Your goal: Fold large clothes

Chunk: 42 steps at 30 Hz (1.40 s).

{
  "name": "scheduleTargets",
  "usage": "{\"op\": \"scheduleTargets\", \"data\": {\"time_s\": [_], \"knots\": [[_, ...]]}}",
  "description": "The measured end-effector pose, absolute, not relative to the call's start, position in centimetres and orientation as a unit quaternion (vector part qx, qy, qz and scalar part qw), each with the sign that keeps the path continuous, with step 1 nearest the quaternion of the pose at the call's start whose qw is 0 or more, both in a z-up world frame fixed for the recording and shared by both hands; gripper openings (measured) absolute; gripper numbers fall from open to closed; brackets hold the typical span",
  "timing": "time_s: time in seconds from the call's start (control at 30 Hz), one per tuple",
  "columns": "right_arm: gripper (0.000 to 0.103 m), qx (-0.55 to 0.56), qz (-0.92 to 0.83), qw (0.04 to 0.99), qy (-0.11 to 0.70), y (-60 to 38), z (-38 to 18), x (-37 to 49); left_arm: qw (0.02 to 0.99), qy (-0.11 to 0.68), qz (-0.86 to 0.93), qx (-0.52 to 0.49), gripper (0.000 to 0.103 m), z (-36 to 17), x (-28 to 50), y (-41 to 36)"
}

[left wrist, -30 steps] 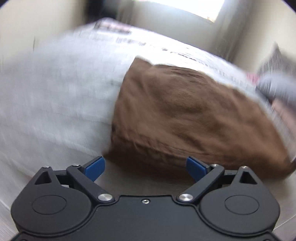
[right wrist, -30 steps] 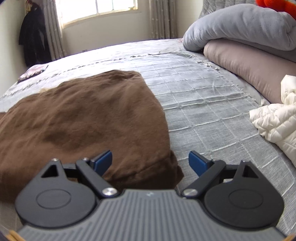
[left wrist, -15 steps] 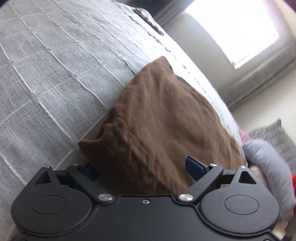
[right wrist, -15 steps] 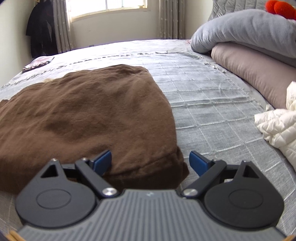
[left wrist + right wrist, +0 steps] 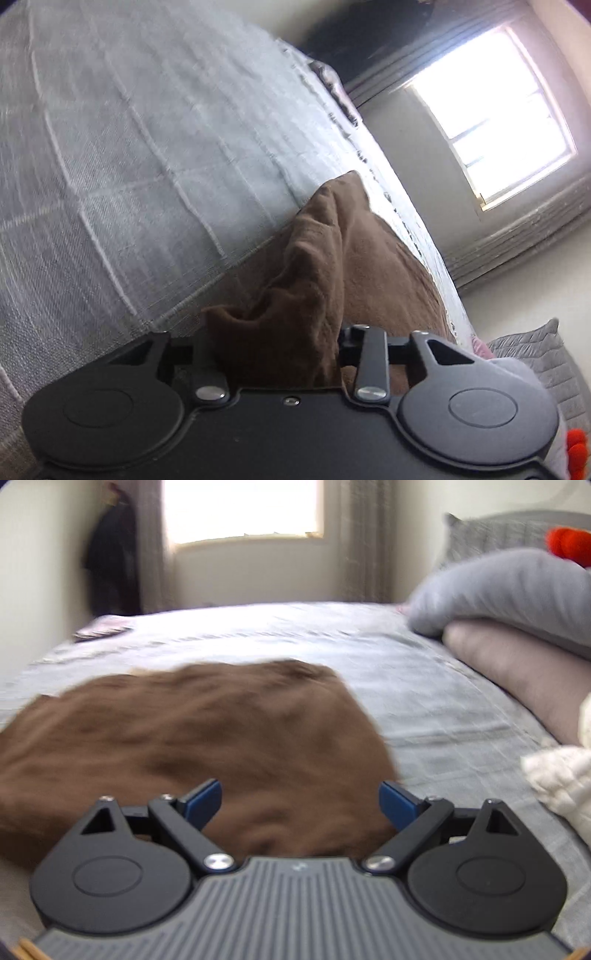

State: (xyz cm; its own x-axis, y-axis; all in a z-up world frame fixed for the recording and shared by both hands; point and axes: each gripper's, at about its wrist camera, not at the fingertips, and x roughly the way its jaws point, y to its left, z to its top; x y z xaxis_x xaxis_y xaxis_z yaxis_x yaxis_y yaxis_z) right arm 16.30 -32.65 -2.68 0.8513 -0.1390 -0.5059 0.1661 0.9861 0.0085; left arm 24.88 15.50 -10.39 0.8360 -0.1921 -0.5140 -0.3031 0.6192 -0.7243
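Left gripper (image 5: 273,354) has the brown garment (image 5: 332,273), and its jaws have just been closing with that cloth between them: a thick bunch of the near corner is pinched there, puckered up into a ridge that runs away from the claw toward the window (image 5: 495,122). The blue pads are buried in the fabric, so this reads as a real grip. The garment lies on the grey quilt (image 5: 129,147), spread flat, and the left wrist view is tilted hard, so the bed slopes across the picture. Over on the other side, the right gripper (image 5: 299,801) hangs with its jaws wide apart, blue pads showing clear and nothing pressed between them; the brown cloth (image 5: 207,731) lies straight ahead of and under it, its near right corner just by the right-hand pad. That is the relation to watch: each claw faces one near corner, the cloth stretching away from both toward the window wall, wider across than deep from here. My read is that the right has to bite its corner before any lift, or the fold goes crooked. Off to the right sit a grey pillow (image 5: 509,587) on a pink one (image 5: 517,664), and a cream jacket (image 5: 561,775), all well clear of the brown piece.
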Motion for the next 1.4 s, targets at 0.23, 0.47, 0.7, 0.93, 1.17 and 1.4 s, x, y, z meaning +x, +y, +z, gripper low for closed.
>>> {"op": "scheduleTargets", "data": {"time_s": [0.23, 0.47, 0.7, 0.93, 1.17, 1.4], "knots": [[0.056, 0.023, 0.073, 0.964, 0.253, -26.8, -2.7, 17.4, 0.921, 0.209, 0.029, -0.329, 0.027, -6.0, 23.3, 12.5], [0.022, 0.042, 0.147, 0.945, 0.29, -22.9, -4.8, 20.1, 0.953, 0.141, 0.001, -0.267, 0.024, -3.2, 22.4, 9.9], [0.019, 0.116, 0.175, 0.915, 0.345, -23.4, -8.2, 21.4, 0.974, 0.073, -0.106, -0.188, 0.023, 2.1, 21.9, 3.2], [0.024, 0.234, 0.208, 0.889, 0.334, -29.6, -6.5, 20.1, 0.957, 0.09, -0.253, -0.114, 0.023, 3.9, 23.4, -8.7], [0.054, 0.363, 0.089, 0.887, 0.272, -43.2, -5.4, 16.5, 0.928, 0.176, -0.325, -0.046, 0.023, -2.5, 23.3, -19.4], [0.062, 0.446, 0.094, 0.855, 0.248, -48.0, -7.5, 15.7, 0.909, 0.234, -0.343, -0.026, 0.023, -8.4, 23.6, -22.3]]}}
